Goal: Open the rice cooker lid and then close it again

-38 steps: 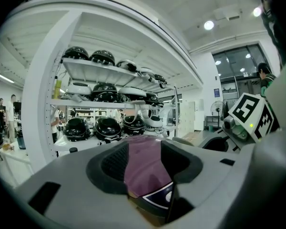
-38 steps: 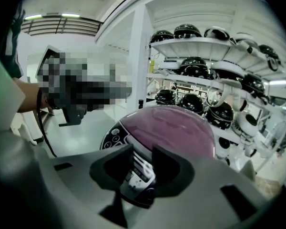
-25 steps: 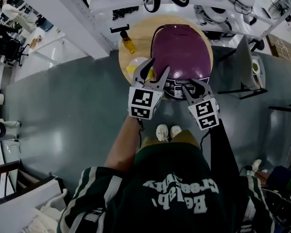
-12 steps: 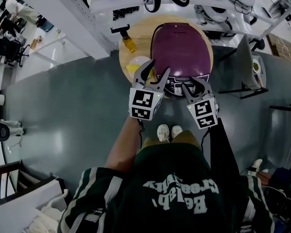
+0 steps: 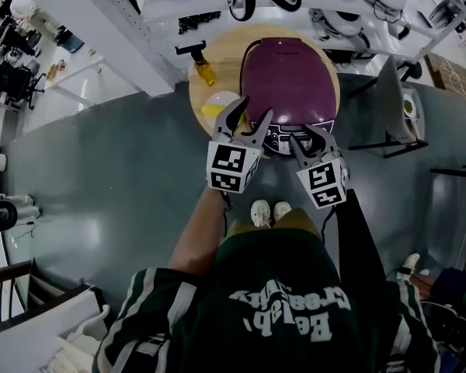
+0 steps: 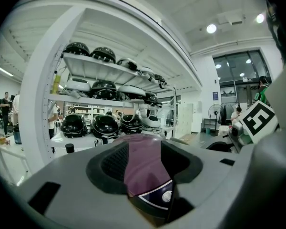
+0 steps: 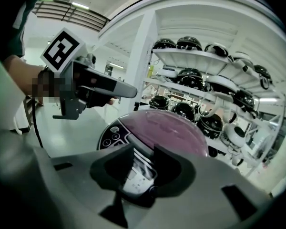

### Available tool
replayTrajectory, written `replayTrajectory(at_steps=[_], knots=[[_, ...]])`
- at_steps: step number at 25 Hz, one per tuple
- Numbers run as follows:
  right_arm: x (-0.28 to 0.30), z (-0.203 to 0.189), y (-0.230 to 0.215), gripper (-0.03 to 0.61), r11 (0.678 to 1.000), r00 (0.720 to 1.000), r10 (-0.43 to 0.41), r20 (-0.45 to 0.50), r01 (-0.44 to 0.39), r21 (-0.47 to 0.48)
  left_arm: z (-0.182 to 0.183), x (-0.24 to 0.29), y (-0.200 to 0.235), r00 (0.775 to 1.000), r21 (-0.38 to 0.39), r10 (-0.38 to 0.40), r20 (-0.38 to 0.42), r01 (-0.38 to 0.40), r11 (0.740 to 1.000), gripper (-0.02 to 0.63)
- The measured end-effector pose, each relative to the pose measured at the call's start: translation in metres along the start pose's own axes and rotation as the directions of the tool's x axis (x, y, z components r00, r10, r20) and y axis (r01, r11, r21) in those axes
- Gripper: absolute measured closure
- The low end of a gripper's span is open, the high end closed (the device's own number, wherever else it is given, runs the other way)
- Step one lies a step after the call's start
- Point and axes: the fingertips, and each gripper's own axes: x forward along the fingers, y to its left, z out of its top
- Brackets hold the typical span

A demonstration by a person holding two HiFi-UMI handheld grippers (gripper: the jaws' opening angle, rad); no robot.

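Purple domed rice cooker [image 5: 289, 84] on round wooden tabletop [image 5: 229, 59], lid [image 5: 291, 68] shut | left claw [image 5: 256, 107] released | right claw [image 5: 307, 136] released, jaws just narrowing with nothing gripped | progress: opening seemingly not begun, closing still to follow

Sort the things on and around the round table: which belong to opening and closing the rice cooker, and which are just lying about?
Belong to the job:
- rice cooker
- its purple lid, shut
- round wooden table it stands on

Just lying about:
- yellow bottle
- pale yellow item beside the cooker
- helmets on the shelves behind
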Motion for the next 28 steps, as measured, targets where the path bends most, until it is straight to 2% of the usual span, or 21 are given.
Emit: replayTrajectory(at_steps=[4,11,28], knots=[[-0.001,-0.001,0.000,0.460,1.000,1.000,-0.024,0.013,0.024,-0.001,0.001,0.000,-0.001,1.000,-0.001,-0.002,0.002,0.002,1.000,0.402],[0.000,0.001,-0.001,0.459,0.999,0.999,0.021,-0.032,-0.020,0.025,0.001,-0.005,0.001,1.000,-0.003,0.009,0.000,-0.009,1.000,0.401],[-0.001,-0.001,-0.001,0.455,0.993,1.000,0.015,-0.011,-0.013,0.119,0.004,-0.024,0.012,0.999,0.002,0.043,0.013,-0.043,0.999,0.402]])
